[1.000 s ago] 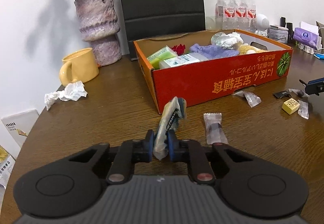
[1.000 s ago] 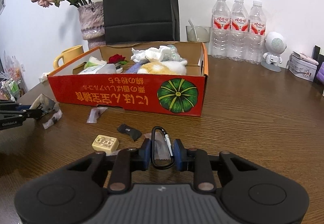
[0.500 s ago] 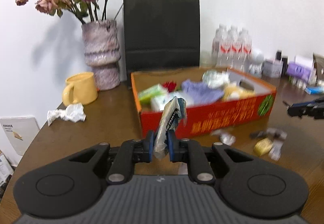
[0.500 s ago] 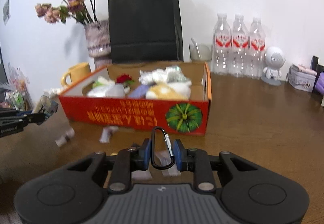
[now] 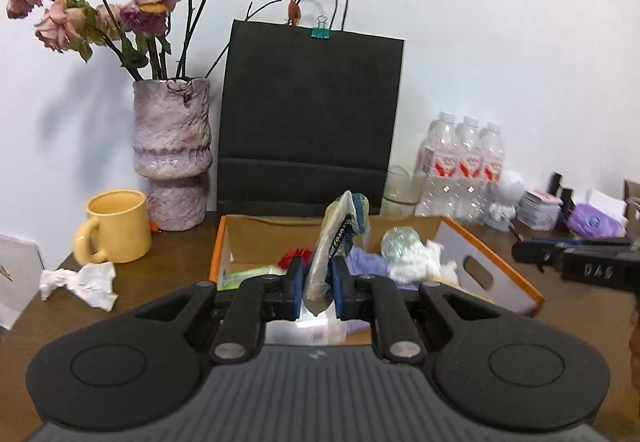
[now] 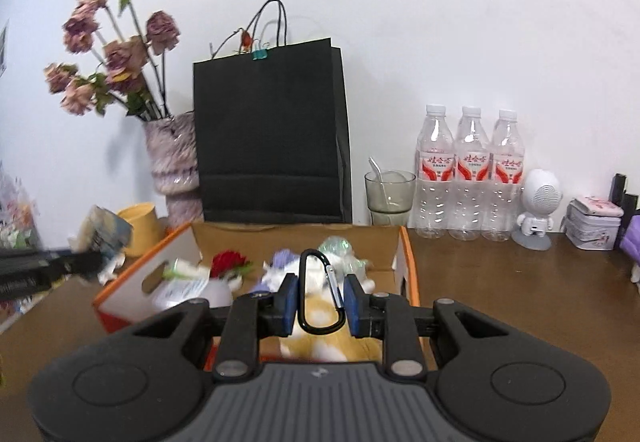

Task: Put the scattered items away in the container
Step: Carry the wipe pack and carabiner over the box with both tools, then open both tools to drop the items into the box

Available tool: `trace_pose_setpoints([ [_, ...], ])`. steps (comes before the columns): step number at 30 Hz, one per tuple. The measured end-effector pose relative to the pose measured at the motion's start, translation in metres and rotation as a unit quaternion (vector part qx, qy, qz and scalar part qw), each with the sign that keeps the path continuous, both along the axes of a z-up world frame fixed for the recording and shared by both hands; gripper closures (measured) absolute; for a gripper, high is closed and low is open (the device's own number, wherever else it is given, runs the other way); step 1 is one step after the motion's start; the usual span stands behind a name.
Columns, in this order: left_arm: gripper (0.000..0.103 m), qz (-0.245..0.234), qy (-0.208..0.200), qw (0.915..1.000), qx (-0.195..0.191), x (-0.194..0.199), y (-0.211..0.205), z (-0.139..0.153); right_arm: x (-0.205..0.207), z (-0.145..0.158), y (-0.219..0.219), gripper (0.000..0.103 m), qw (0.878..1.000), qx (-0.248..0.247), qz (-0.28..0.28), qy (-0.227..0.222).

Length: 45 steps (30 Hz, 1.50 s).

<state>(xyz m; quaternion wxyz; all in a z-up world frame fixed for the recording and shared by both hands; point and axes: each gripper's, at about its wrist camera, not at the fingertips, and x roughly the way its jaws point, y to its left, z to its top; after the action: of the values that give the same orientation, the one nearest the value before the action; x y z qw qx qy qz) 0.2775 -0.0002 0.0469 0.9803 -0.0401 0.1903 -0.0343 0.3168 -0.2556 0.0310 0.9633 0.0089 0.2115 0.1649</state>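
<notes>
The orange cardboard box (image 5: 496,269) holds several items and lies just beyond both grippers; it also shows in the right wrist view (image 6: 407,262). My left gripper (image 5: 317,284) is shut on a crumpled snack wrapper (image 5: 340,234), held upright above the box's near edge. My right gripper (image 6: 320,300) is shut on a black carabiner (image 6: 320,292), held above the box over a yellow-white plush toy (image 6: 320,338). The left gripper with its wrapper (image 6: 104,232) shows at the left of the right wrist view. The right gripper (image 5: 576,266) shows at the right of the left wrist view.
A black paper bag (image 5: 308,122), a vase of dried roses (image 5: 172,154) and a yellow mug (image 5: 116,226) stand behind the box. A crumpled tissue (image 5: 80,280) lies left of it. Water bottles (image 6: 468,174), a glass (image 6: 388,194) and a white figurine (image 6: 538,208) stand at back right.
Both grippers have risen from the table and moved forward over the box, each still holding its item. The loose packets on the table have dropped out of view.
</notes>
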Motion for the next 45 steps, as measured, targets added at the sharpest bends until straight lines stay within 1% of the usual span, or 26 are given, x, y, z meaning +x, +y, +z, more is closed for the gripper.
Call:
trace_pose_setpoints([
  [3,0.088,0.010,0.011,0.9998,-0.012,0.027,-0.006,-0.005,0.026,-0.006,0.008,0.080,1.000,-0.006,-0.012,0.009],
  [6,0.088,0.024,0.024,0.9993,-0.014,0.054,-0.010,-0.014,0.053,-0.016,0.014,0.080,0.999,-0.009,-0.020,0.030],
  [11,0.088,0.034,0.060,0.9973,-0.024,0.089,-0.012,-0.030,0.087,-0.036,0.022,0.080,0.997,-0.031,-0.035,0.058],
  [15,0.087,0.042,0.074,0.9963,-0.014,0.103,-0.015,-0.040,0.107,-0.045,0.023,0.080,0.995,-0.040,-0.046,0.073],
  [20,0.084,0.049,0.090,0.9947,-0.004,0.108,-0.016,-0.049,0.116,-0.050,0.024,0.080,0.994,-0.045,-0.044,0.088],
  [21,0.084,0.050,0.092,0.9945,-0.003,0.109,-0.015,-0.050,0.117,-0.051,0.025,0.077,0.994,-0.046,-0.044,0.090],
  [22,0.083,0.051,0.092,0.9944,-0.002,0.109,-0.015,-0.051,0.117,-0.052,0.025,0.070,0.994,-0.046,-0.042,0.092],
  [23,0.083,0.052,0.093,0.9943,-0.002,0.109,-0.014,-0.051,0.117,-0.052,0.025,0.066,0.994,-0.044,-0.040,0.094],
  [25,0.074,0.051,0.093,0.9943,0.001,0.109,-0.014,-0.051,0.116,-0.051,0.025,0.049,0.995,-0.039,-0.034,0.091],
  [26,0.071,0.050,0.092,0.9945,0.002,0.108,-0.014,-0.051,0.115,-0.050,0.025,0.046,0.995,-0.039,-0.033,0.087],
  [27,0.065,0.049,0.091,0.9946,0.002,0.108,-0.014,-0.050,0.113,-0.048,0.025,0.039,0.995,-0.040,-0.032,0.083],
  [28,0.055,0.048,0.090,0.9948,0.002,0.107,-0.015,-0.049,0.112,-0.046,0.026,0.032,0.996,-0.039,-0.030,0.080],
  [29,0.050,0.047,0.087,0.9950,0.004,0.106,-0.015,-0.048,0.110,-0.045,0.026,0.030,0.996,-0.039,-0.028,0.077],
  [31,0.034,0.043,0.081,0.9957,0.011,0.103,-0.017,-0.045,0.107,-0.042,0.027,0.021,0.996,-0.038,-0.025,0.071],
  [32,0.029,0.043,0.077,0.9960,0.014,0.101,-0.019,-0.044,0.106,-0.041,0.028,0.019,0.997,-0.038,-0.024,0.069],
  [34,0.011,0.047,0.068,0.9965,0.016,0.098,-0.020,-0.040,0.104,-0.040,0.029,0.014,0.997,-0.039,-0.023,0.066],
  [36,0.000,0.051,0.055,0.9970,0.017,0.093,-0.020,-0.036,0.102,-0.038,0.030,0.010,0.997,-0.037,-0.022,0.065],
  [37,0.000,0.053,0.049,0.9973,0.018,0.091,-0.020,-0.033,0.101,-0.037,0.030,0.008,0.997,-0.037,-0.022,0.066],
  [38,0.000,0.052,0.044,0.9975,0.019,0.089,-0.021,-0.031,0.100,-0.036,0.030,0.001,0.997,-0.039,-0.023,0.067],
  [45,0.000,0.043,0.018,0.9988,0.014,0.069,-0.021,-0.018,0.084,-0.027,0.033,0.000,0.997,-0.045,-0.020,0.059],
])
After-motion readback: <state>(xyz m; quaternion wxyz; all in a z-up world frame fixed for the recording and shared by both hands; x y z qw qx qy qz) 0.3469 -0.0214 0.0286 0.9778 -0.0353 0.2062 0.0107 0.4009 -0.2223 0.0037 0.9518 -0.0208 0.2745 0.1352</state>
